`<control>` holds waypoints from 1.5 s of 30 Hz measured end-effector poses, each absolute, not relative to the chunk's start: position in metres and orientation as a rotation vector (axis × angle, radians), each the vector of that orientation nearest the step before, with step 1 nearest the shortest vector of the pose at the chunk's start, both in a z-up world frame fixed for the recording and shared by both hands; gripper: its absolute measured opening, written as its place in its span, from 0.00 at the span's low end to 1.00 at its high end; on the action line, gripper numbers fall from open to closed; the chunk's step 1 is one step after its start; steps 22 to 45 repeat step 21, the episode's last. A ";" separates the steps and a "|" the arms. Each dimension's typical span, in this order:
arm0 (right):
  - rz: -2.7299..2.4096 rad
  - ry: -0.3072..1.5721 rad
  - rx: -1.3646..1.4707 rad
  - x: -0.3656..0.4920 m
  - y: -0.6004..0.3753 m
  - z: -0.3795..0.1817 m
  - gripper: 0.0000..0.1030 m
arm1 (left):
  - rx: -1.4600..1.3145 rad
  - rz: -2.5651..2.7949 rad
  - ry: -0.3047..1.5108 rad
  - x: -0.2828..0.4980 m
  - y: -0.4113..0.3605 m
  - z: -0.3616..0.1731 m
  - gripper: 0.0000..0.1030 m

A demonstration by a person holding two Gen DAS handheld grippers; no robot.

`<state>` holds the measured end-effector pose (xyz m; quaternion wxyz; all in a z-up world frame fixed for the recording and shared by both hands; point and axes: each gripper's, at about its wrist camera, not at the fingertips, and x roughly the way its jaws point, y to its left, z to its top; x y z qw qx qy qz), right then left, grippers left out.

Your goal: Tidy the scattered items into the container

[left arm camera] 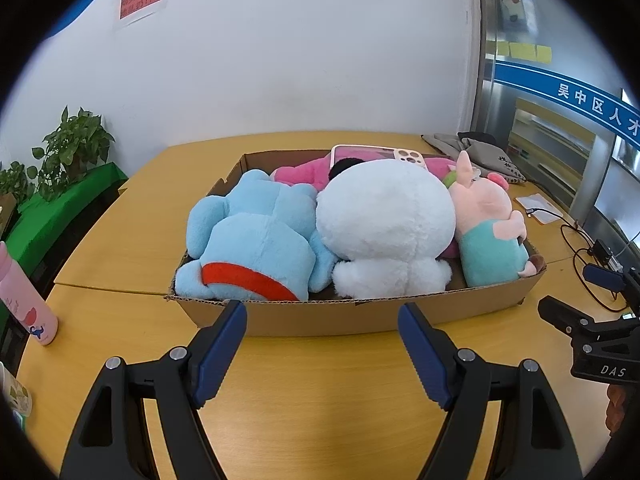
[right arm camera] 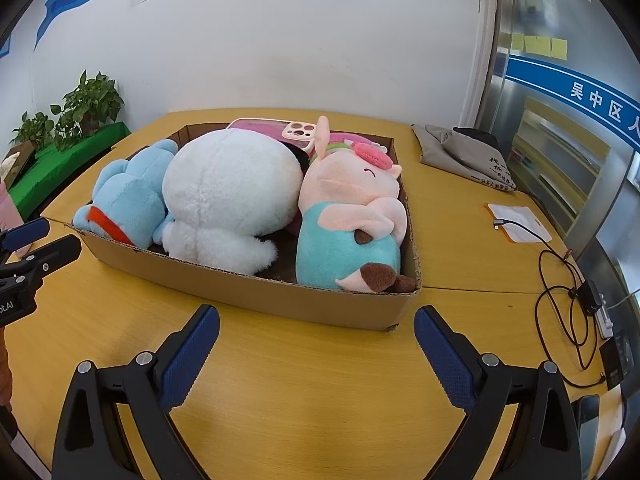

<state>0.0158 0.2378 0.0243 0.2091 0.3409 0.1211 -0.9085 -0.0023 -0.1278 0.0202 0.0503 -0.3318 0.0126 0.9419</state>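
Note:
A shallow cardboard box (left arm camera: 320, 316) (right arm camera: 256, 288) stands on the yellow table. It holds a blue plush (left arm camera: 256, 236) (right arm camera: 128, 196), a white plush (left arm camera: 384, 220) (right arm camera: 228, 192), a pink pig plush in a teal shirt (left arm camera: 488, 228) (right arm camera: 352, 220), a pink plush (left arm camera: 300, 172) at the back, and a phone in a pink case (left arm camera: 380, 156) (right arm camera: 276, 128) on top. My left gripper (left arm camera: 322, 312) is open and empty just before the box's near wall. My right gripper (right arm camera: 316, 320) is open and empty near the box's front right corner.
A grey cloth bag (left arm camera: 472, 148) (right arm camera: 464, 152) lies behind the box on the right. A white card (right arm camera: 520, 224), cables and a power strip (right arm camera: 592, 300) lie at the right. A pink bottle (left arm camera: 24, 300) stands at the left. Potted plants (left arm camera: 72, 148) sit at the left.

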 end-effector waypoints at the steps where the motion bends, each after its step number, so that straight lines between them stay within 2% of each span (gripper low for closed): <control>1: -2.529 0.338 0.947 0.016 0.238 0.024 0.97 | -1.011 2.868 0.036 -0.003 -0.128 0.020 0.76; 45: -2.526 0.352 0.950 0.018 0.233 0.021 0.97 | -1.016 2.883 0.062 0.000 -0.130 0.012 0.77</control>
